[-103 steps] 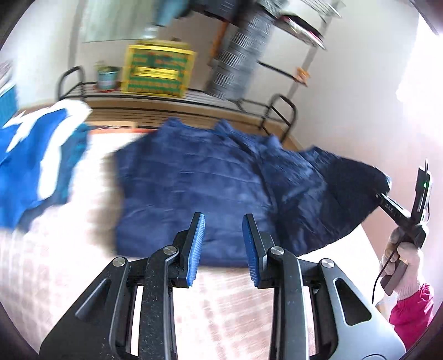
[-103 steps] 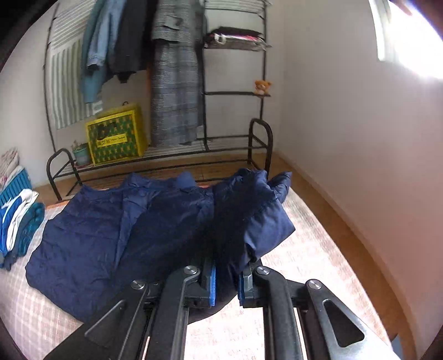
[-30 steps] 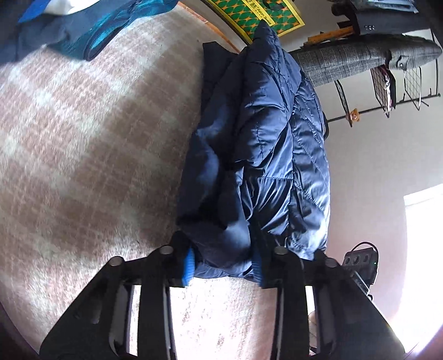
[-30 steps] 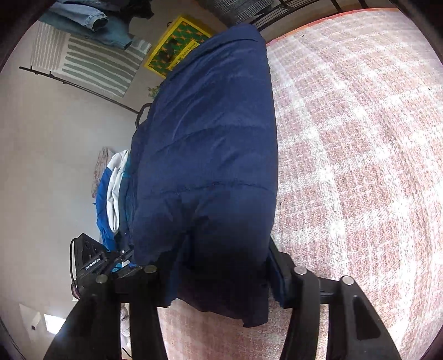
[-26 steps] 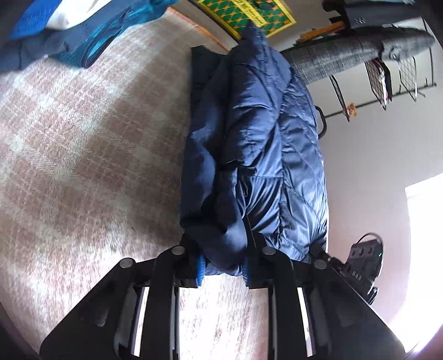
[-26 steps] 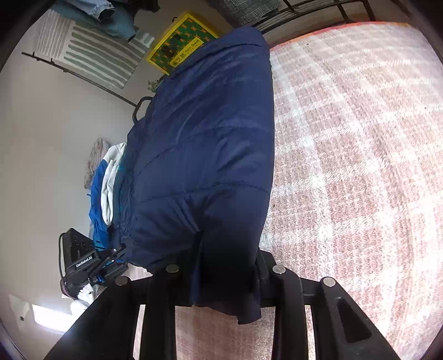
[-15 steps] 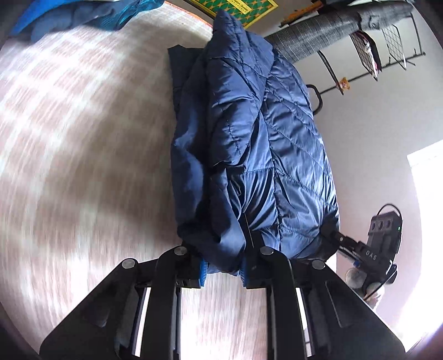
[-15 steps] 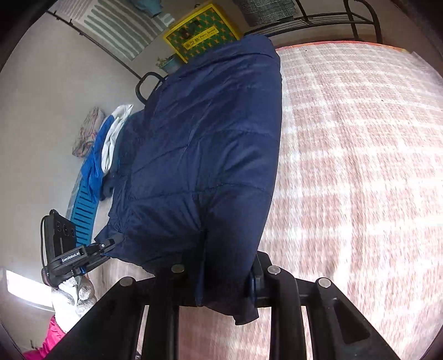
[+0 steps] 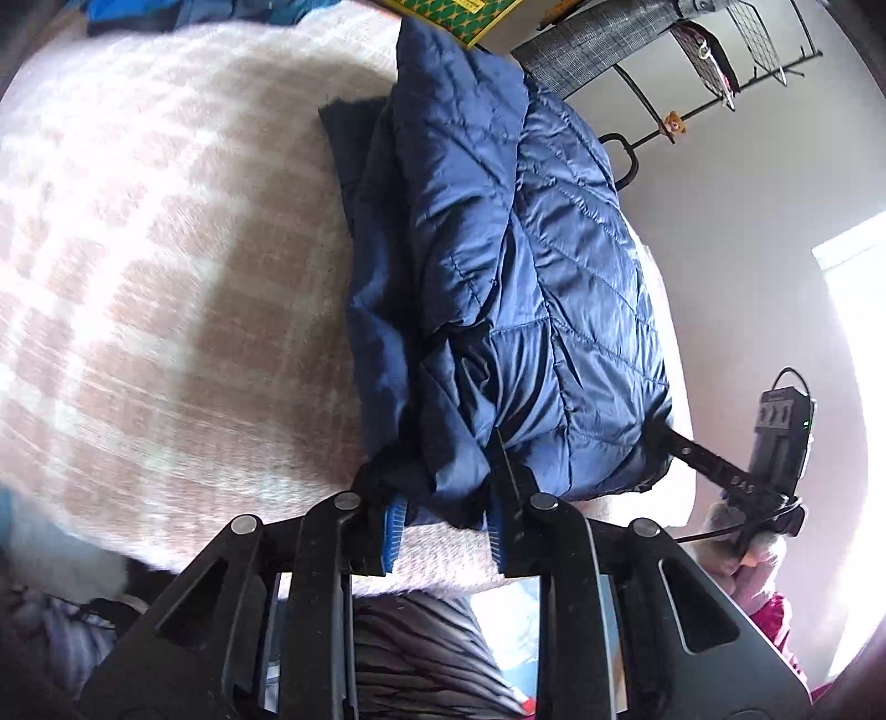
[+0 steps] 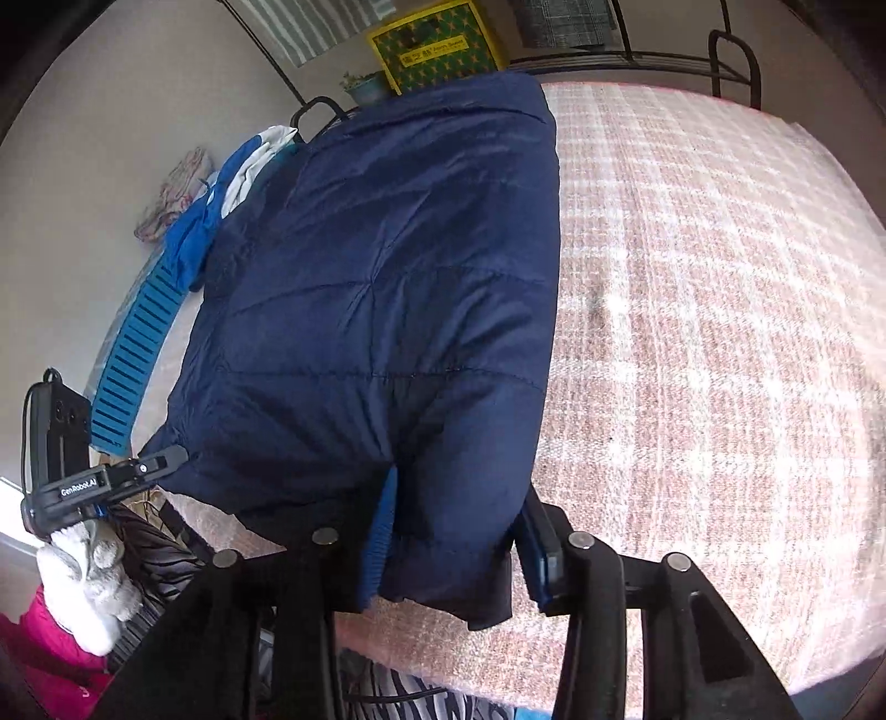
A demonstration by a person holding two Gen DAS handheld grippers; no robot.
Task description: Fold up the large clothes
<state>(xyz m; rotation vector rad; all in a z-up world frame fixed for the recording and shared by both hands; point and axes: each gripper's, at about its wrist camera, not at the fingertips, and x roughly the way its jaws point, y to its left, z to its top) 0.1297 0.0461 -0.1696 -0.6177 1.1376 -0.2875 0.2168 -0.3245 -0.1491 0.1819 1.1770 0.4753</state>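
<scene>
A navy quilted jacket (image 9: pixel 515 266) lies folded lengthwise on the pink checked bed cover (image 9: pixel 166 277). My left gripper (image 9: pixel 443 526) is shut on the jacket's near left corner at the bed's near edge. My right gripper (image 10: pixel 459 548) is shut on the near right corner of the jacket (image 10: pixel 387 288), with cloth bunched between its blue pads (image 10: pixel 382 537). The right gripper also shows in the left wrist view (image 9: pixel 664 440), and the left gripper shows in the right wrist view (image 10: pixel 177 457). The near hem hangs a little past both pairs of fingers.
A pile of blue and white clothes (image 10: pixel 227 188) and a blue slatted crate (image 10: pixel 138 343) lie at the bed's left side. A yellow-green box (image 10: pixel 437 44) and a black metal rack (image 10: pixel 736 50) stand behind the bed. Striped fabric (image 9: pixel 415 659) hangs below the near edge.
Both grippers closed on the jacket's near corners and have drawn it toward the bed's near edge. The jacket was earlier spread flat and is now folded into a long strip.
</scene>
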